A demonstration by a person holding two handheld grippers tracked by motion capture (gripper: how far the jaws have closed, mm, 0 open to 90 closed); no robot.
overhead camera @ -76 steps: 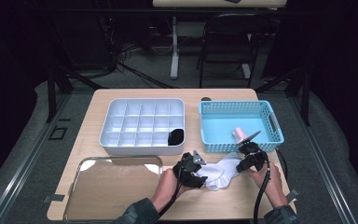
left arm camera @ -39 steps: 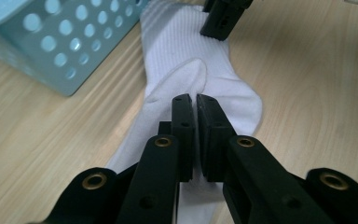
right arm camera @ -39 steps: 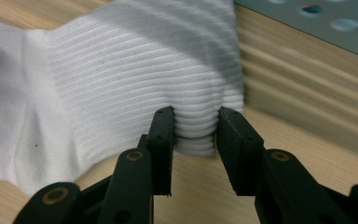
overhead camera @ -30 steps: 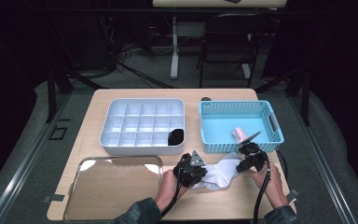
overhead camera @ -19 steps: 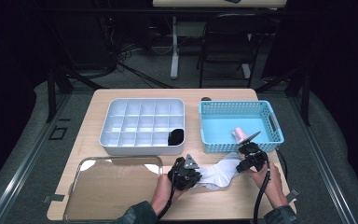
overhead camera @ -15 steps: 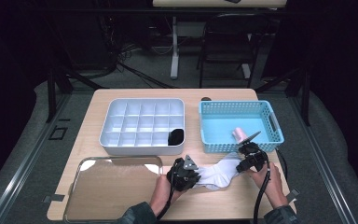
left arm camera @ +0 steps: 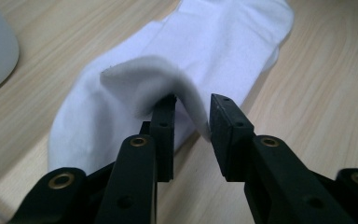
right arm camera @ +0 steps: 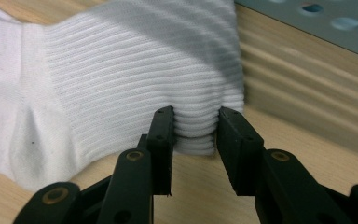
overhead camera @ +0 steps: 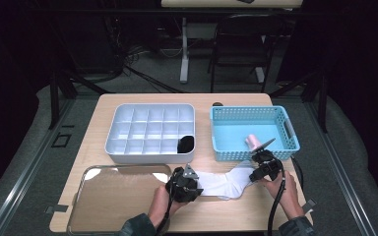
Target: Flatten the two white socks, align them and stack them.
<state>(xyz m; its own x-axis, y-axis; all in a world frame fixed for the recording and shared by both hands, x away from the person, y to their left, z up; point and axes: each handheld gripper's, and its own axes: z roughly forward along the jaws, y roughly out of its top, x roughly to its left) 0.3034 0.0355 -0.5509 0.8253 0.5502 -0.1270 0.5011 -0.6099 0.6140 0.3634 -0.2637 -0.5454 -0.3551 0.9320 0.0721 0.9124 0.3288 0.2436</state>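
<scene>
A white sock (overhead camera: 225, 184) lies stretched on the wooden table between both grippers. My left gripper (overhead camera: 197, 190) is at the sock's left end. Its jaws have just been opening and now stand apart in the left gripper view (left arm camera: 193, 105). A loose fold of the sock (left arm camera: 168, 79) drapes over one finger and hangs into the gap, unpinched. My right gripper (overhead camera: 253, 173) holds the other end next to the blue basket. In the right gripper view (right arm camera: 196, 116) its pads squeeze the bunched ribbed cuff (right arm camera: 193, 123).
A white compartment tray (overhead camera: 138, 130) stands at the back left with a black item (overhead camera: 185, 143) in one front cell. The blue basket (overhead camera: 248, 155) at the back right holds a pink item (overhead camera: 251, 142). A shiny metal tray (overhead camera: 118, 196) lies front left.
My left gripper has slid leftward and spread its jaws, letting the sock's fold go slack. The sock now lies drawn out longer. The right gripper has stayed put on the cuff.
</scene>
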